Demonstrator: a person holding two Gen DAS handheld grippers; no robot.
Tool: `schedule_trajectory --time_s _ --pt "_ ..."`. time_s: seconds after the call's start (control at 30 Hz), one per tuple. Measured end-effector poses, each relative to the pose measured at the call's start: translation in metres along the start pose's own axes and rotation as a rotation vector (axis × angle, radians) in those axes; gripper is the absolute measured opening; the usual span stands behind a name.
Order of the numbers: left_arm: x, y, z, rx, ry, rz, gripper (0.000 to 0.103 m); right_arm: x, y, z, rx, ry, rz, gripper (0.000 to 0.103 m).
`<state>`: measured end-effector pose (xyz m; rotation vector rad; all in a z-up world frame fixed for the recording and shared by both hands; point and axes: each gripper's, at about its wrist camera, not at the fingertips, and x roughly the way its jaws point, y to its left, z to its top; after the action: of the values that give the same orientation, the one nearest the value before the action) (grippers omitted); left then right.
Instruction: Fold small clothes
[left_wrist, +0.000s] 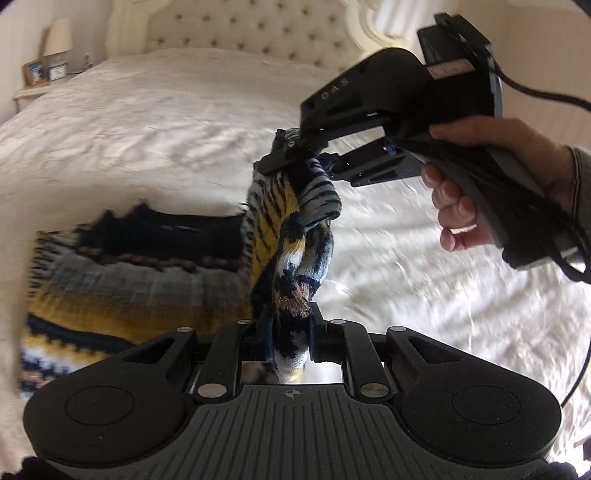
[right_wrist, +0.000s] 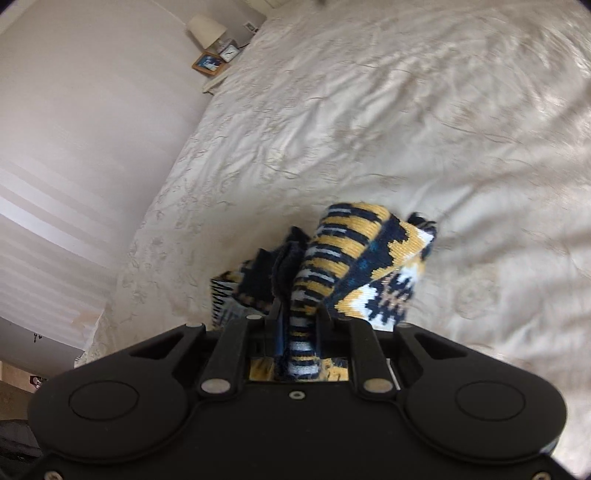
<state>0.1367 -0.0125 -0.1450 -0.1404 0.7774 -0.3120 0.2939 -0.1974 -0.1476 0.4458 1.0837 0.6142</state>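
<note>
On the far left, beside the bed, a low nightstand (left_wrist: 27, 94) carries a framed picture (left_wrist: 35, 72), a small clock (right_wrist: 229, 54) and a lamp with a pale shade (left_wrist: 59, 35). The tufted cream headboard (left_wrist: 255, 29) rises at the far end of the bed, and a creased cream bedspread (left_wrist: 147, 122) covers the whole mattress.

The task's thing, a small knitted garment (left_wrist: 122, 284) patterned in navy, mustard yellow, white and grey, is lifted above the near left part of the bedspread. Its broad body hangs out to the left in the left wrist view, blurred at the edges, while a twisted strip of it runs up and to the right.

The left gripper (left_wrist: 290, 334) sits near and central, jaws drawn together and clamped on one bunched edge of the knit, which passes between the fingers and shows again in the gap behind them.

Further right and higher, the right gripper (left_wrist: 295, 155) is pinched on another edge of the same garment, the cloth drooping in a fold just below its fingertips. In its own view the striped fabric is squeezed between the two fingers and bulges beyond them. On the far right a person's right hand (left_wrist: 461, 206) grasps that gripper's handle, with a grey sleeve (left_wrist: 581, 184) at the wrist and a black cable (left_wrist: 546, 96) trailing away.
</note>
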Motion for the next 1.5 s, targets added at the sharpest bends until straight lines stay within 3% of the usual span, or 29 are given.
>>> schedule_trajectory --time_s 0.33,0.67,1.27,1.5 --pt "-0.015 0.105 -0.003 -0.119 0.027 0.036 0.016 0.088 0.08 -0.001 -0.039 0.046 -0.013 0.023" --pt "-0.02 0.167 -0.014 -0.212 0.069 0.035 0.016 0.159 0.121 -0.01 -0.065 0.106 -0.064 0.021" --pt "-0.013 0.208 -0.044 -0.342 0.14 0.024 0.016 0.218 0.139 -0.028 -0.098 0.179 -0.177 0.022" --pt "-0.013 0.216 -0.055 -0.386 0.165 0.038 0.016 0.226 0.149 -0.035 -0.126 0.177 -0.134 0.037"
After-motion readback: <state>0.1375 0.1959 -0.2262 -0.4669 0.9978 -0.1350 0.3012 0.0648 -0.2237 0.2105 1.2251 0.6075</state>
